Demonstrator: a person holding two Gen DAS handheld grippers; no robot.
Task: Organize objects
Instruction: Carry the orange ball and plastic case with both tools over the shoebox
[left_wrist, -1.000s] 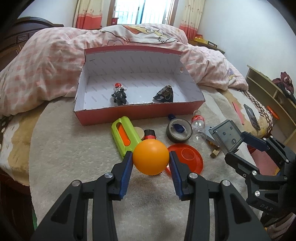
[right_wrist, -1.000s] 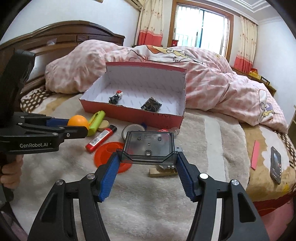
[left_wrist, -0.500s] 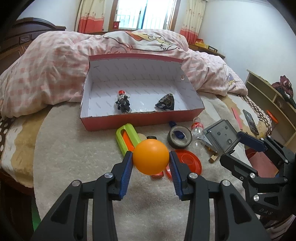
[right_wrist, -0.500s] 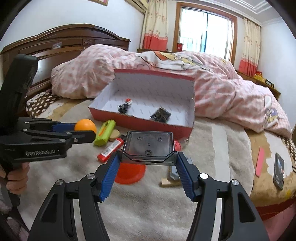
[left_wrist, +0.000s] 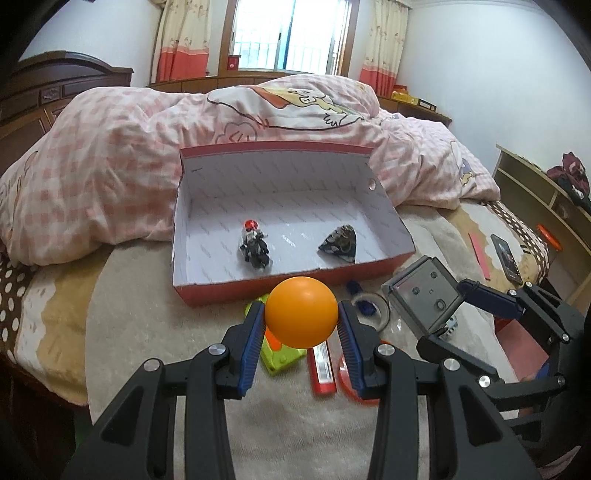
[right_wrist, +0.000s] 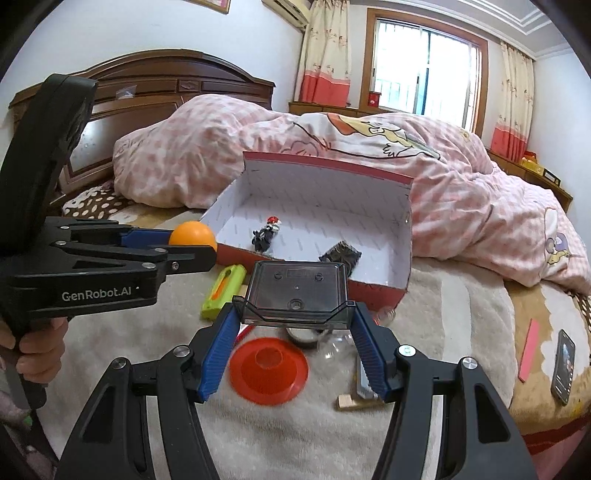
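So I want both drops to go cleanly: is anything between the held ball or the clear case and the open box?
Nothing visible blocks either. The orange ball in the left tongs and the clear case in the right tongs hang before the red box, whose low front wall is the only edge to clear.

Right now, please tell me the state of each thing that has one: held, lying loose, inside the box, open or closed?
left hand-held gripper: shut on orange ball
right hand-held gripper: shut on clear plastic case
shoebox: open, no lid on
toy motorcycle: inside shoebox
dark pouch: inside shoebox
red cone: loose on blanket
phone: on bed
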